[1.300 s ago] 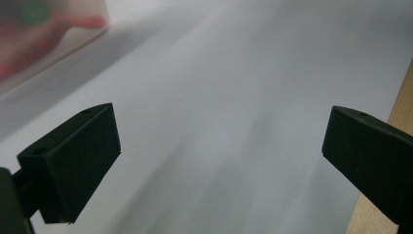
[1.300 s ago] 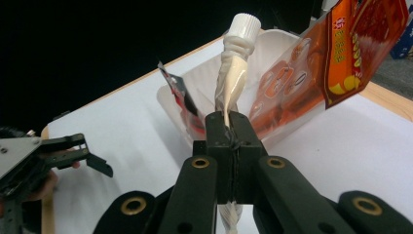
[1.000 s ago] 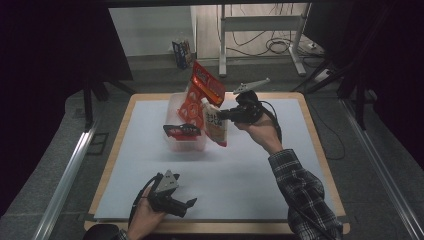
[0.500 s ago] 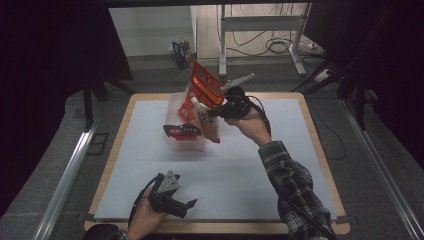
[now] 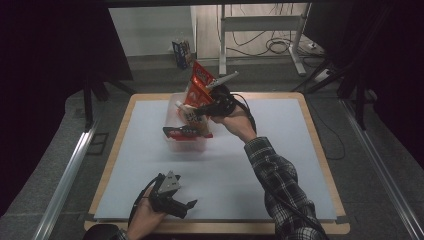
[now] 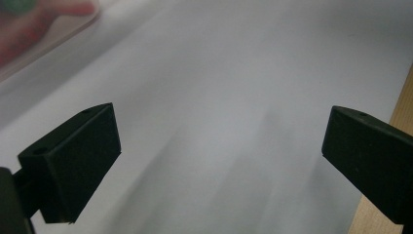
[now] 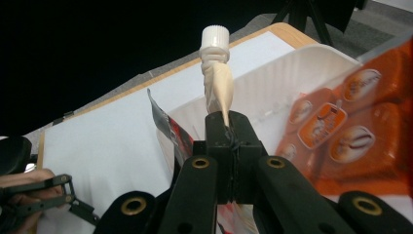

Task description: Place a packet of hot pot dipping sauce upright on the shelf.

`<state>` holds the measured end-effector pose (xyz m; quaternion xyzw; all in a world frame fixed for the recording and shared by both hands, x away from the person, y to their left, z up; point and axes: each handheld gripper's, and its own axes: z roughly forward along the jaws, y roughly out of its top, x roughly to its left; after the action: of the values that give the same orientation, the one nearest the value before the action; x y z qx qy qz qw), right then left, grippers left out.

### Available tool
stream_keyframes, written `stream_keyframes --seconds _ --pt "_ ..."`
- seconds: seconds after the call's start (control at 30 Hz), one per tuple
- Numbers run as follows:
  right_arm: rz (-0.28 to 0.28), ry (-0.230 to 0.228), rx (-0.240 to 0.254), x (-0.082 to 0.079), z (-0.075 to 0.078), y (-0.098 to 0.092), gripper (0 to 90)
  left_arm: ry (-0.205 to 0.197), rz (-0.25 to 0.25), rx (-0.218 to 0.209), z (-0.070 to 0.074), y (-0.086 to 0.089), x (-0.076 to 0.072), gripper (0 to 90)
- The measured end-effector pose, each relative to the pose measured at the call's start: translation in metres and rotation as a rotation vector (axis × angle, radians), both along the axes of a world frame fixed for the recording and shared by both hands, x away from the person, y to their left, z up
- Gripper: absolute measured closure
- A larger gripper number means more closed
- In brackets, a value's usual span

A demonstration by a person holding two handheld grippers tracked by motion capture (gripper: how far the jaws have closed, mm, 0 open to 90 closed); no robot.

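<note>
- Now, nearest you, your left gripper point(image 5: 170, 200) rests at the mat's point(image 5: 280, 165) near edge, well short of the bin point(image 5: 187, 142). Its jaws stand wide apart with nothing between them; the left gripper view looks along them at bare mat.
- Farther on, your right gripper point(image 7: 225, 127) has its jaws pressed together on the crimped tail of the tube point(image 7: 216, 73), with the white cap pointing away from you. In the high view that gripper point(image 5: 206, 111) hangs just over the bin's right rim, and the tube point(image 5: 187, 111) juts out above the bin.
- The bin sits toward the mat's far side. A red packet point(image 5: 200, 82) stands tilted against its far-right corner, and a dark, red-marked wrapper point(image 5: 177, 131) lies across its near edge.
- Judging by this, you're at the placing step: the tube is carried over the bin but not yet let go.
- Next you'd want to lower the tube into the free space between packet and wrapper, cap leading, then spread the jaws only once it rests inside.
- Mind the leaning packet; a nudge from the gripper could tip it out over the far rim.
</note>
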<state>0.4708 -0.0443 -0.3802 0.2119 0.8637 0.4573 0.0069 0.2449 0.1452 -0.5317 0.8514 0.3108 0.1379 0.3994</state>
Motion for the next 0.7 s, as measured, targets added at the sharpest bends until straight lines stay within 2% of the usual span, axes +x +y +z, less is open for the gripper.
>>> stream_keyframes --seconds 0.27,0.7 --pt "0.021 0.004 0.002 0.003 -0.007 0.022 87.9 0.000 -0.002 0.001 0.000 0.000 0.000 0.5" --pt "0.026 0.000 0.015 0.002 -0.013 0.036 87.8 -0.018 -0.006 0.005 0.000 0.000 -0.001 0.3"
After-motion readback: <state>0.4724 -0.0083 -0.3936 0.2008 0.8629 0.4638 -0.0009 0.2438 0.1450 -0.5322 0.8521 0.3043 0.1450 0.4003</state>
